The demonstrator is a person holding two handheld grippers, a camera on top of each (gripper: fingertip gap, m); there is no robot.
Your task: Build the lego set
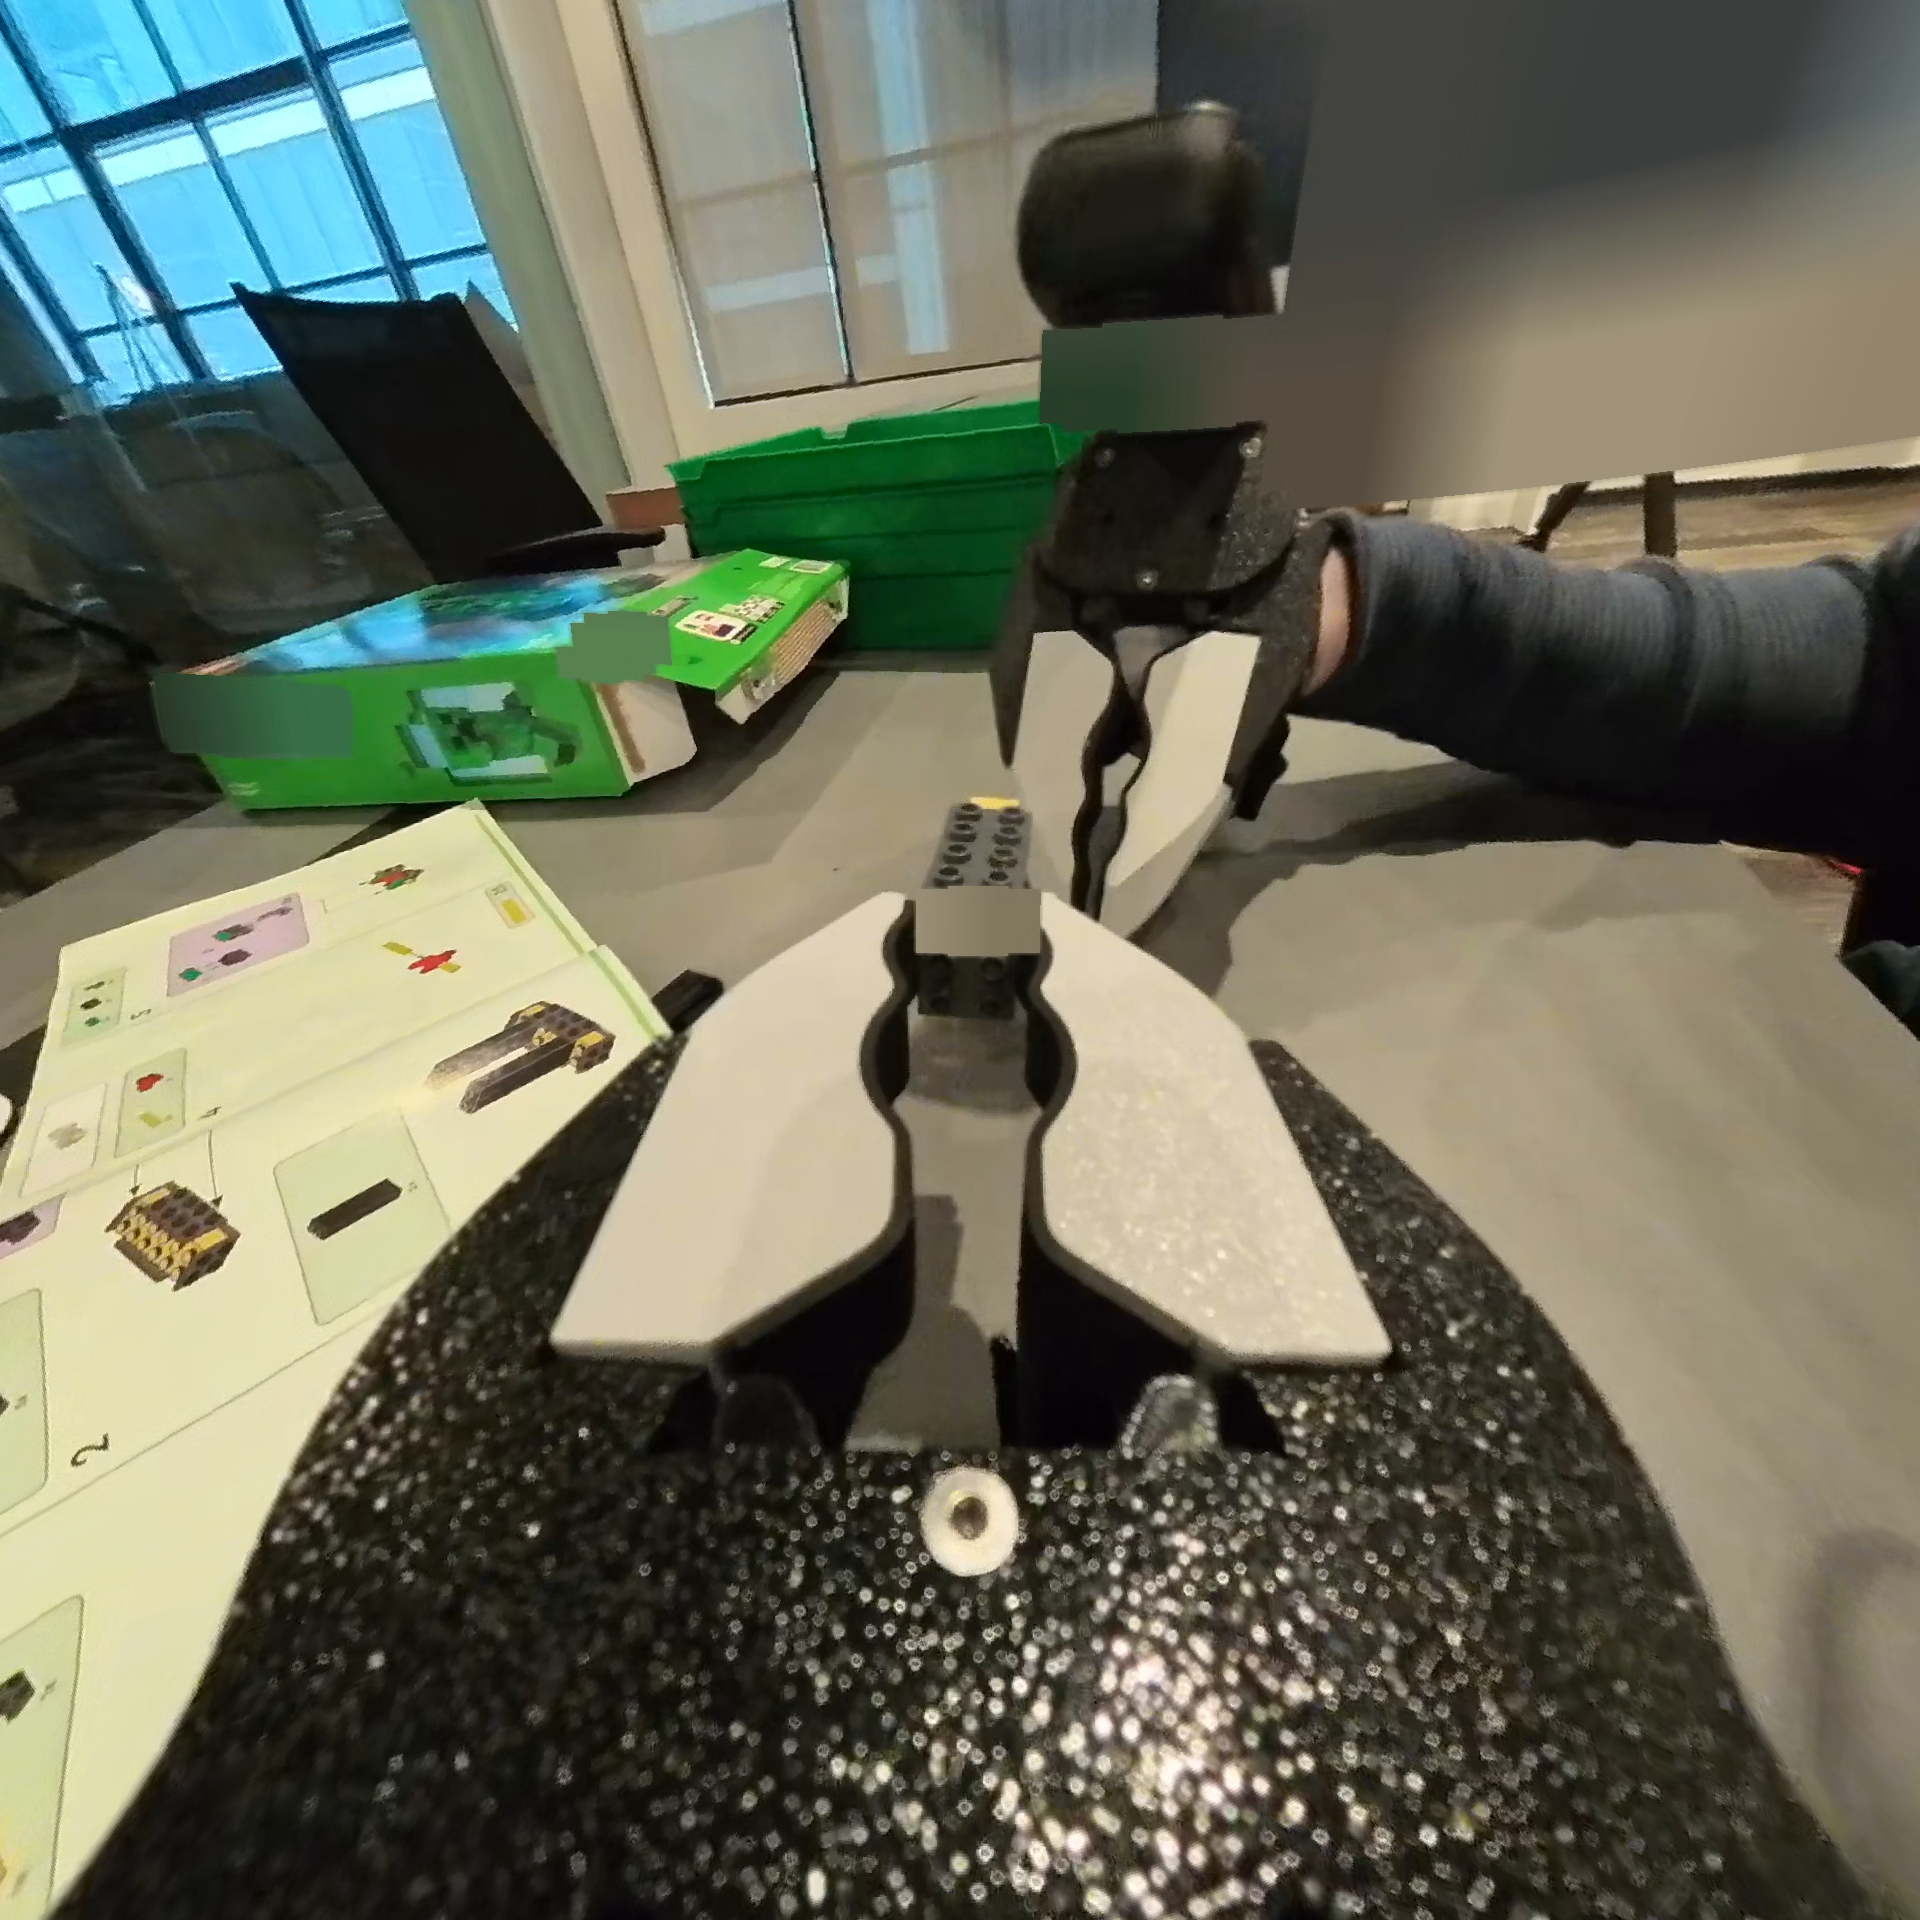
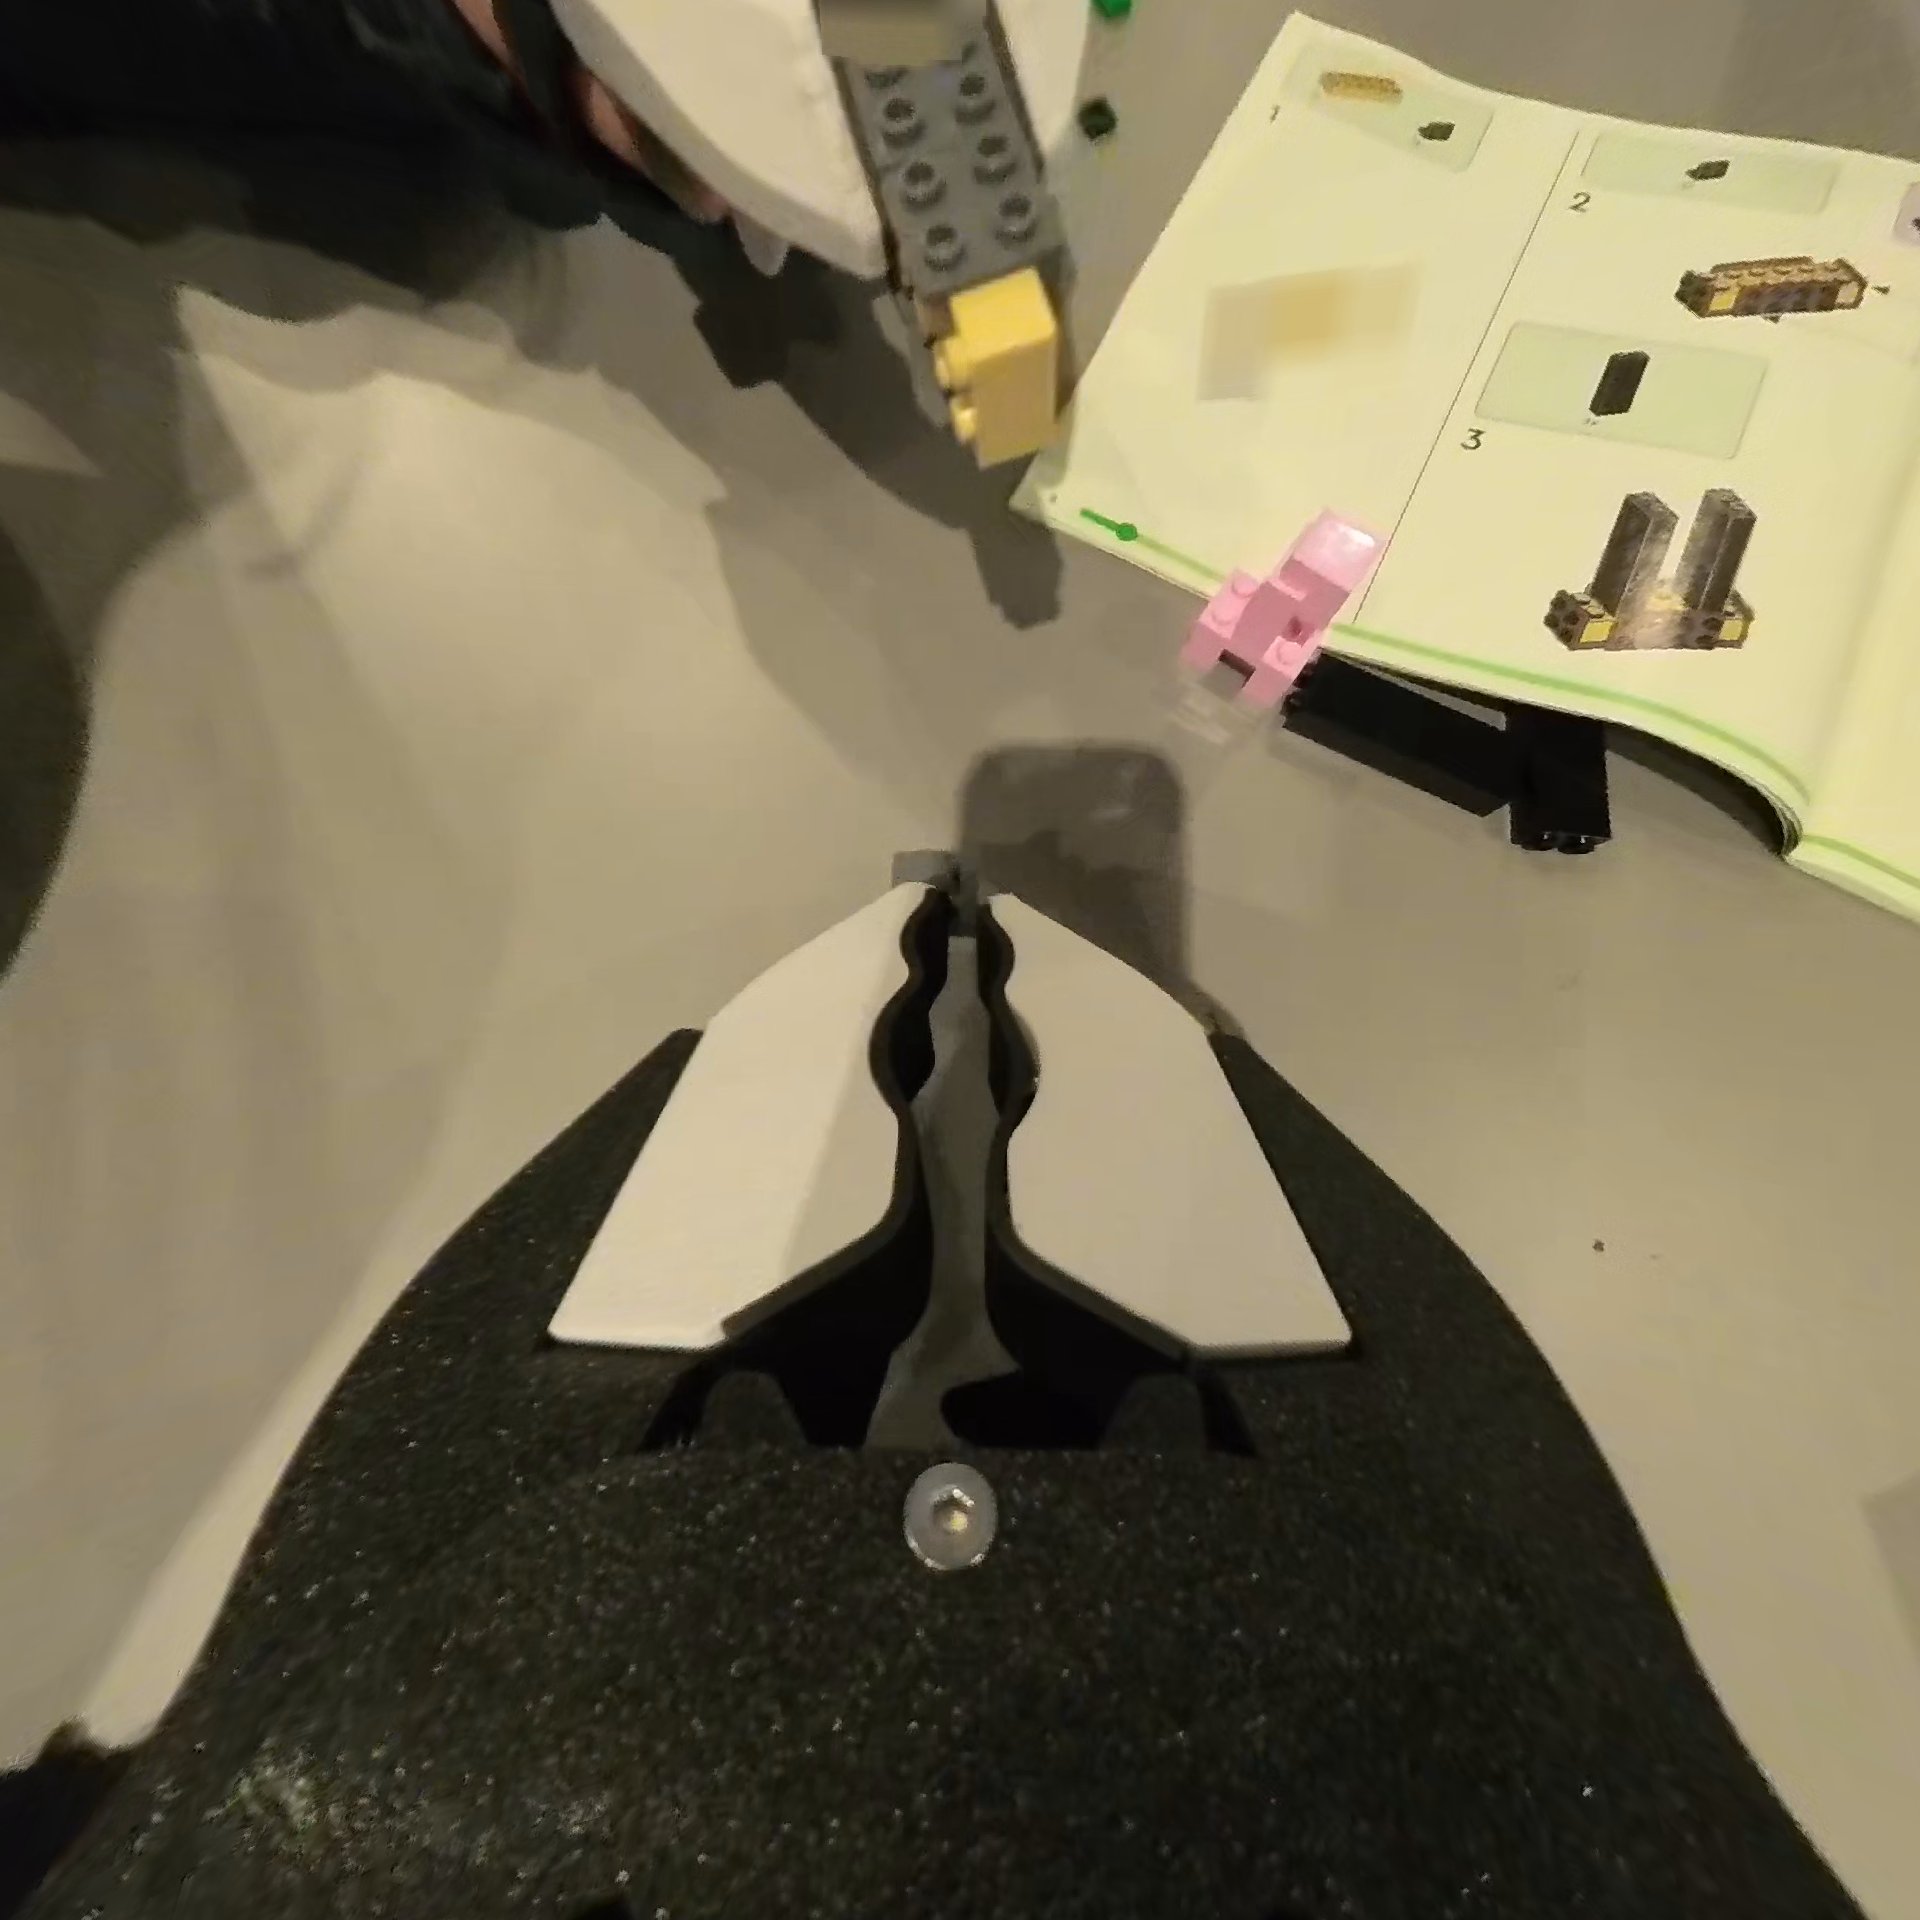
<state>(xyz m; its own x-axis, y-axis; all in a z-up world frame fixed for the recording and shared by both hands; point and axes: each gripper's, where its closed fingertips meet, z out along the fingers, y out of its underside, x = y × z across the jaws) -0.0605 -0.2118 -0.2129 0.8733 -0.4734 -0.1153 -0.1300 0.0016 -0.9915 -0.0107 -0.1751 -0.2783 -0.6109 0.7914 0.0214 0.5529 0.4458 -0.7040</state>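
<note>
My left gripper (image 1: 971, 940) is shut on a long dark studded brick (image 1: 982, 847) and holds it above the grey table (image 1: 1455, 1039). A yellow brick (image 2: 1008, 374) sits on the brick's far end. The right wrist view shows this brick (image 2: 956, 177) at the top, held by the left gripper's white fingers (image 2: 748, 114). My right gripper (image 2: 943, 883) is shut on a small grey piece (image 2: 928, 864) at its tips. In the left wrist view it (image 1: 1103, 904) points down just right of the brick's far end.
An open instruction booklet (image 1: 312, 1039) (image 2: 1558, 312) lies on the table. A pink brick figure (image 2: 1278, 613) and black bricks (image 2: 1455, 769) sit at its edge. Two small green pieces (image 2: 1098, 116) lie farther off. A green set box (image 1: 468, 707), a green bin (image 1: 883, 520) and a black chair (image 1: 416, 436) stand behind. My right fingertips sit around 9 centimeters from my left ones.
</note>
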